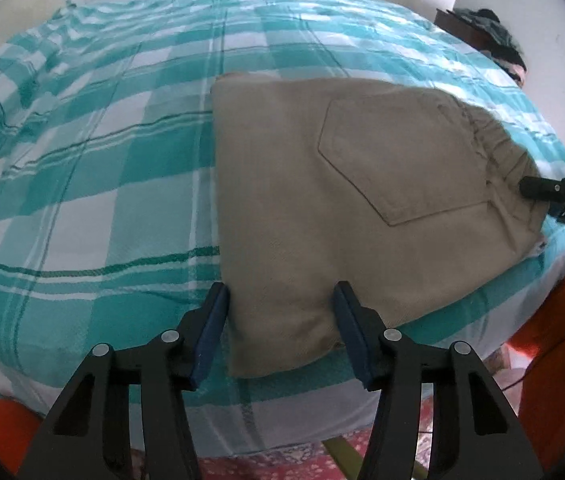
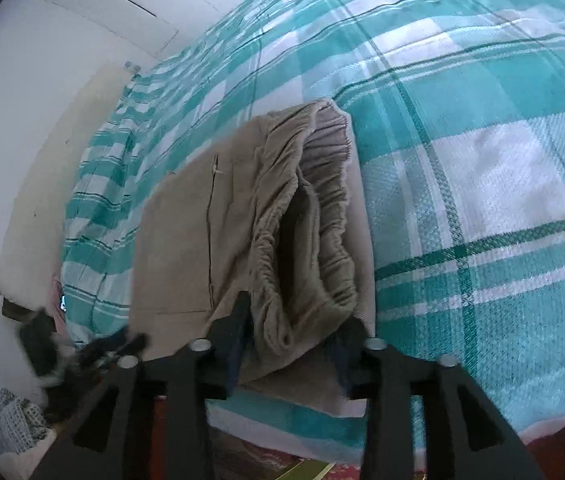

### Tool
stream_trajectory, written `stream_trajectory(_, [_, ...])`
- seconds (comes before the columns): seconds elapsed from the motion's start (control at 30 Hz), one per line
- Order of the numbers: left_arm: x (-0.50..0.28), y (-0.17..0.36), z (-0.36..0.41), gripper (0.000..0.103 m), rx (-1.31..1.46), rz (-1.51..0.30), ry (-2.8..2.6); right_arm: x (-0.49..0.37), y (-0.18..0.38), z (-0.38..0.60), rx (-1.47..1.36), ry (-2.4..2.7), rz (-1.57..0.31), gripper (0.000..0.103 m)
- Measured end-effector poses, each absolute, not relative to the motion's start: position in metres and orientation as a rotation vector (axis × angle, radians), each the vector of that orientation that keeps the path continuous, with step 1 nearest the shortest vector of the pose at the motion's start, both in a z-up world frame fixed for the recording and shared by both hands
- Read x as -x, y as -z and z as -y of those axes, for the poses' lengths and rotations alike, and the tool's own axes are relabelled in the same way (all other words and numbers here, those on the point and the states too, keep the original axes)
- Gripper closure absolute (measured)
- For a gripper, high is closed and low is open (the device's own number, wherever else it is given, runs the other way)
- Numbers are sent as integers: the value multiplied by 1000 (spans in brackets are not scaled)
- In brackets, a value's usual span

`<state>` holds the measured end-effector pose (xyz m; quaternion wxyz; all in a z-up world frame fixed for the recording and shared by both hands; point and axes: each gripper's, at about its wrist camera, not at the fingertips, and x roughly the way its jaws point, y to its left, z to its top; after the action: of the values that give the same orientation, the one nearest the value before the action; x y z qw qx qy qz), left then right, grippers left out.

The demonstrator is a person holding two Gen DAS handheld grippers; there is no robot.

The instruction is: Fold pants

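Observation:
Beige pants [image 1: 322,184] lie folded into a compact rectangle on the teal plaid bed [image 1: 102,160], back pocket [image 1: 394,152] up. My left gripper [image 1: 280,300] is open, its blue pads astride the near corner of the fold, and the cloth there lies flat. In the right wrist view the gathered elastic waistband [image 2: 322,208] of the pants [image 2: 186,240] bulges between the fingers of my right gripper [image 2: 294,324]. I read its jaws as open around that bunch. One right fingertip [image 1: 534,188] rests at the waistband edge in the left wrist view.
The bed's near edge [image 1: 282,408] drops to a red patterned rug [image 1: 274,460]. A person's orange clothing [image 1: 554,340] stands at the right. Dark clothes [image 1: 494,36] pile on furniture at the far right. A pale headboard [image 2: 42,180] lines the wall.

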<state>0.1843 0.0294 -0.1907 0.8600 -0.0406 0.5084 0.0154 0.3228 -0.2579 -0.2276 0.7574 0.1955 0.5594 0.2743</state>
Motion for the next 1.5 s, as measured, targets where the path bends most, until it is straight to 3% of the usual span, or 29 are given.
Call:
stream_trajectory(0.07, [-184,180,-34,43,111,-1062,-38,-324,212,255,-317,-569,-1202,56])
stream_trajectory(0.13, [-184,170,-37,30,131,-1036,-49,-324,188,254,-168,-514,-1132,56])
stream_trajectory(0.33, [-199,170,-31,26,106,-1042,-56,-329,128,230,-45,-587,-901,56])
stream_trajectory(0.5, [-215,190,-24,26,56,-1109,-67,-345,153,193,47,-665,-916,56])
stream_trajectory(0.67, [-212,188,-28,25,85,-1106,-70,-369,221,183,85,-608,-1100,57])
stream_trajectory(0.93, [-202,178,-27,25,122,-1074,-49,-310,167,204,61,-652,-974,57])
stream_trajectory(1.07, [-204,201,-25,21,113,-1118,-58,-288,199,196,99,-643,-1053,56])
stream_trajectory(1.27, [-204,201,-30,15,142,-1121,-65,-280,205,195,80,-620,-1003,48])
stream_trajectory(1.5, [-201,202,-28,12,130,-1106,-76,-269,211,192,127,-601,-942,46])
